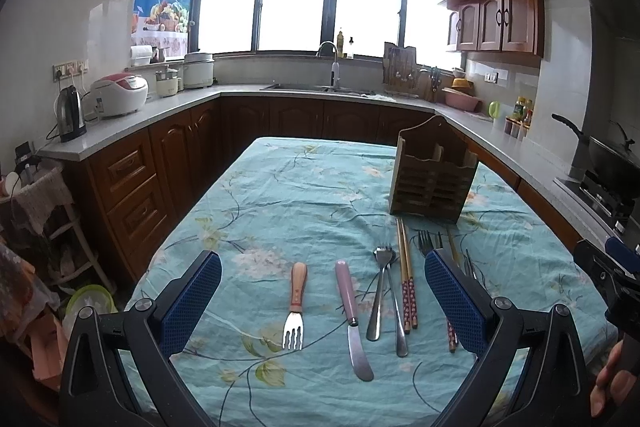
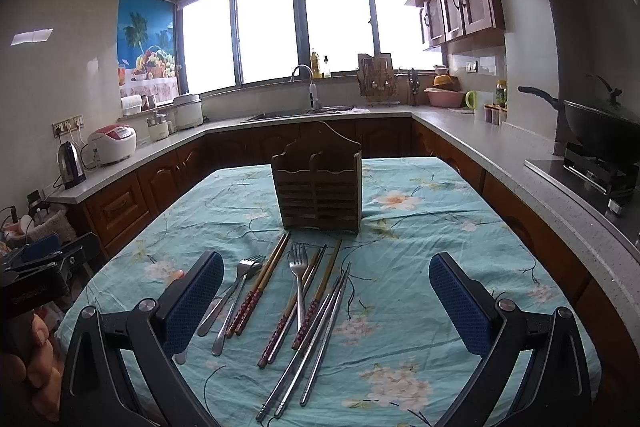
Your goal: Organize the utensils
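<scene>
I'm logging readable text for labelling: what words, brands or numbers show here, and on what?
No text can be read in either view.
White and red rice cooker: any front marking is too blurred.
Bottles on the windowsill: labels too small.
Slatted wooden utensil holder: no lettering visible.

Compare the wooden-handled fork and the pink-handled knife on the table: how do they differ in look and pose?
The wooden-handled fork has a short, light-brown handle; the pink-handled knife has a longer, slimmer pink handle. The fork ends in tines, the knife in a rounded blade. The fork lies almost straight toward the camera; the knife lies slightly slanted, its blade toward the right. Both lie flat on the floral tablecloth, handles toward the wooden utensil holder, metal ends nearer the camera.
</scene>
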`<state>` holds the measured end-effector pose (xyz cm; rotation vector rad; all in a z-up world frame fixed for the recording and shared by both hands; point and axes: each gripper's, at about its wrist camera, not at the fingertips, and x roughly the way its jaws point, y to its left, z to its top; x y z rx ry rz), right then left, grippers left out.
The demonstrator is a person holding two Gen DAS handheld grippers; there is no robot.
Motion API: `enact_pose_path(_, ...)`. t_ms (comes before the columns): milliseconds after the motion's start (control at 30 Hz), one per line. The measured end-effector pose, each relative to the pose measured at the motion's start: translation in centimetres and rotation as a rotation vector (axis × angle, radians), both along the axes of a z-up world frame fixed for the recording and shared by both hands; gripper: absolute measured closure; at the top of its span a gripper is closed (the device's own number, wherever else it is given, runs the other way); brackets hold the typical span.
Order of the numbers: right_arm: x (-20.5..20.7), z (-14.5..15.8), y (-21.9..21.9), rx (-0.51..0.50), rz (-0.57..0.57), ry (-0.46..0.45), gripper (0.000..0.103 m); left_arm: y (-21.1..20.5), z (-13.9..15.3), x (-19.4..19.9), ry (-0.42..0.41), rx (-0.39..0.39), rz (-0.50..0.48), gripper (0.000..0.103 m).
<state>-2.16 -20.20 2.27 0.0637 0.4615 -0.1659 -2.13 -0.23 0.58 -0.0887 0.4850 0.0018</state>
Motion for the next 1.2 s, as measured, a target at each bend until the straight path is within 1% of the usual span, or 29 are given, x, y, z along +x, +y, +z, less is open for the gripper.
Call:
enact_pose_path(167, 0.4, -0.7, -0.2, 0.011, -0.004, 0.03, 0.0, 0.2, -0.4, 1.0, 0.037, -0.011, -0.012, 0.001)
enact_pose_path(233, 0.7, -0.9, -0.3, 0.013, -0.006, 0.062, 0.0, 0.2, -0.6, 1.7, 0.061, -0.015, -0.027, 0.001)
enact_pose_path(400, 1.5, -1.6, -1.1, 0.012, -0.014, 0.092, 0.001, 0.0, -0.8, 3.4, 0.107, -0.007, -0.057, 0.001)
enact_pose_path(433, 1.8, -1.7, -1.3, 0.01, -0.016, 0.111, 0.001, 0.0, -0.8, 3.8, 0.117, -0.006, -0.063, 0.001)
enact_pose_path(500, 2.1, -2.0, -1.6, 0.007, -0.018, 0.105, 0.001, -0.1, -0.8, 4.6, 0.136, -0.007, -0.072, 0.001)
enact_pose_path(567, 2.6, -2.4, -1.9, 0.011, -0.023, 0.125, 0.001, -0.1, -0.9, 5.3, 0.151, -0.009, -0.078, 0.001)
enact_pose_path(667, 3.3, -2.9, -2.3, 0.019, -0.03, 0.163, 0.002, -0.1, -1.1, 6.6, 0.171, -0.012, -0.087, 0.001)
enact_pose_path(767, 4.2, -3.5, -2.7, 0.044, -0.031, 0.176, 0.004, -0.2, -1.3, 8.0, 0.194, -0.015, -0.1, 0.002)
enact_pose_path(867, 5.5, -4.4, -3.4, 0.096, -0.029, 0.198, 0.011, -0.7, -1.6, 9.8, 0.223, -0.01, -0.116, 0.008)
enact_pose_path(900, 5.8, -4.7, -3.6, 0.106, -0.03, 0.209, 0.014, -0.8, -1.7, 10.3, 0.23, -0.008, -0.119, 0.009)
enact_pose_path(967, 6.8, -5.3, -4.1, 0.118, -0.032, 0.235, 0.02, -1.0, -2.0, 11.6, 0.251, -0.005, -0.127, 0.016)
enact_pose_path(1033, 7.8, -6.0, -4.5, 0.123, -0.032, 0.254, 0.027, -1.2, -2.3, 12.7, 0.273, -0.008, -0.142, 0.02)
enact_pose_path(1200, 10.1, -7.5, -5.3, 0.188, -0.022, 0.315, 0.039, -2.1, -2.9, 15.4, 0.326, -0.003, -0.179, 0.023)
